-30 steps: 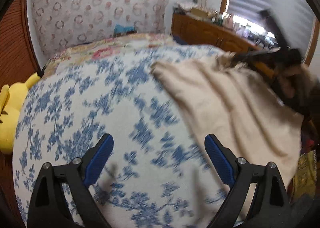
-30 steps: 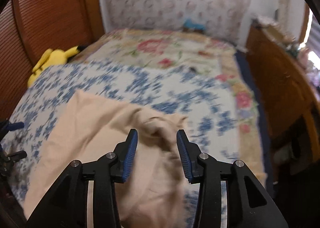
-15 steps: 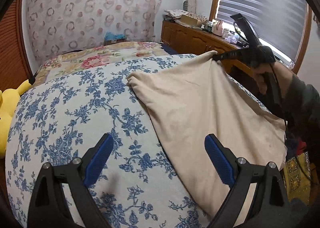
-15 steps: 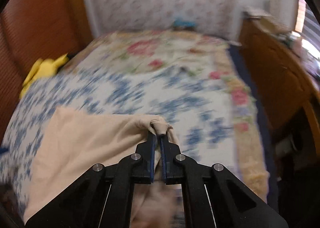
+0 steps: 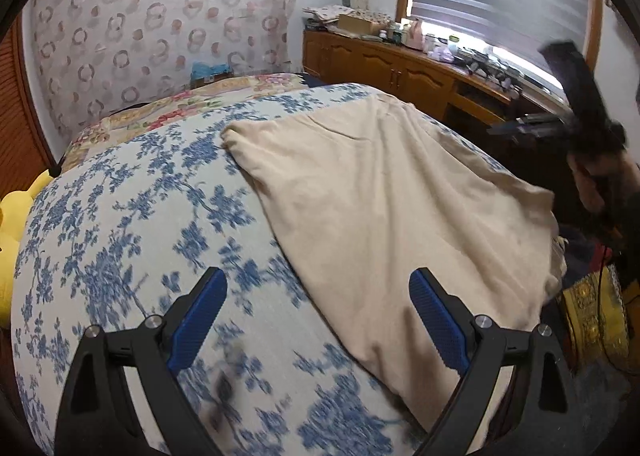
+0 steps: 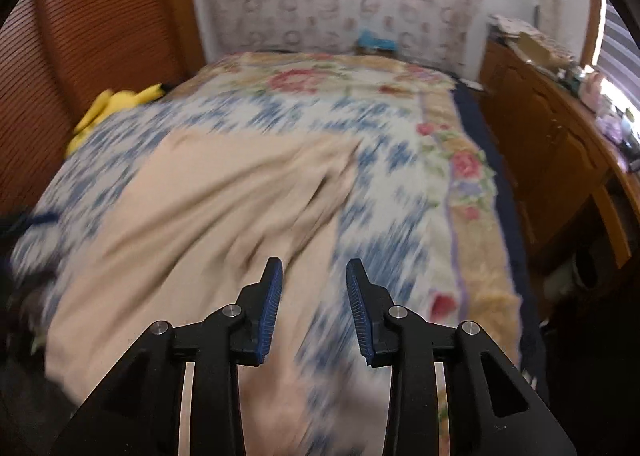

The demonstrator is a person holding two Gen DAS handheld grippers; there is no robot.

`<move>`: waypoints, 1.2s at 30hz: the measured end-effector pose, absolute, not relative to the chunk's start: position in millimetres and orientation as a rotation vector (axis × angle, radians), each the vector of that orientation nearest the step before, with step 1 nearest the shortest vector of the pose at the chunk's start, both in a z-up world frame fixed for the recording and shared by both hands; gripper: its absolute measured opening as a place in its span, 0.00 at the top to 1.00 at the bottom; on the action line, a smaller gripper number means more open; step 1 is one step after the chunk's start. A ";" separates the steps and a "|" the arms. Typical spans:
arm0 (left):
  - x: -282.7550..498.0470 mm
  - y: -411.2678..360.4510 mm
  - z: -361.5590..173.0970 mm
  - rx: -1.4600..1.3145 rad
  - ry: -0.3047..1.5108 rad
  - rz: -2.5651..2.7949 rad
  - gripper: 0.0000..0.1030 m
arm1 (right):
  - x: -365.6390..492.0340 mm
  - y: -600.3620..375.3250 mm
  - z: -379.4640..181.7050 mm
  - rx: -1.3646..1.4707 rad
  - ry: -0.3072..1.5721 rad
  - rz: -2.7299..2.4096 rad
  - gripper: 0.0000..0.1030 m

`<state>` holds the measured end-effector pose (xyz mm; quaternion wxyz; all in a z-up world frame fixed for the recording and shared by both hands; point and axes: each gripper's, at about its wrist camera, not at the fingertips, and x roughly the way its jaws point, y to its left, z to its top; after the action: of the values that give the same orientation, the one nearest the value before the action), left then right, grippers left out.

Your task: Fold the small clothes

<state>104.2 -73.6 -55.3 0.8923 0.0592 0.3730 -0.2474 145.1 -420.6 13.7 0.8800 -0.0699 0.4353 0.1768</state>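
A beige garment [image 5: 384, 208] lies spread on the blue-flowered bedspread [image 5: 120, 224], reaching to the bed's right edge. My left gripper [image 5: 318, 316] hovers open over the bedspread at the garment's near left edge, nothing between its blue pads. In the right wrist view the same garment [image 6: 208, 216] lies loose and rumpled ahead and to the left. My right gripper [image 6: 314, 308] is above its near right edge, jaws opening, with no cloth between them. The left wrist view shows the right gripper [image 5: 520, 128] blurred at the far right, off the bed, with a hand behind it.
A yellow plush toy [image 6: 116, 104] lies at the bed's left side by a wooden wall. A wooden cabinet [image 5: 384, 68] with clutter runs under the window on the right. A floral quilt [image 6: 320, 84] covers the far bed. Bags [image 5: 592, 320] sit on the floor at right.
My right gripper shut on the garment's corner, lifted and pulled it, then let go and drew back off the bed. The garment now lies flatter. My left gripper drifted sideways, still open.
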 end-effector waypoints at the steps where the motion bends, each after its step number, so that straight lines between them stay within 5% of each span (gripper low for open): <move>1: 100.2 -74.5 -55.4 0.127 0.775 -0.517 0.09 | 132.4 -416.9 10.1 -0.139 0.914 0.383 0.68; 10: 69.2 -75.7 -65.0 0.149 0.816 -0.540 0.09 | 80.1 -424.6 -19.6 -0.104 0.944 0.340 0.66; 13: 63.9 -72.5 -68.0 0.134 0.829 -0.541 0.09 | 74.5 -430.6 -15.5 -0.063 0.917 0.376 0.97; 14: 62.0 -71.5 -68.1 0.130 0.834 -0.536 0.09 | 69.3 -431.5 -8.5 -0.055 0.896 0.391 0.98; 20: 53.0 -61.4 -63.1 0.089 0.830 -0.534 0.09 | 35.9 -449.4 31.0 -0.054 0.836 0.351 0.99; 30: 45.5 -63.3 -70.6 0.066 0.853 -0.554 0.09 | 34.0 -451.2 -9.6 -0.093 0.952 0.297 0.95; 32: 42.2 -66.8 -72.0 0.063 0.854 -0.569 0.09 | 34.0 -456.2 -7.1 -0.083 0.938 0.275 0.82; 36: 38.5 -71.8 -74.0 0.055 0.858 -0.586 0.10 | 33.2 -460.7 -4.8 -0.069 0.920 0.263 0.73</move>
<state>38.5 -71.8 -74.0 0.8678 0.0261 0.4097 -0.2799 33.2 -460.7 -4.8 0.8872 -0.0333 0.4424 0.1267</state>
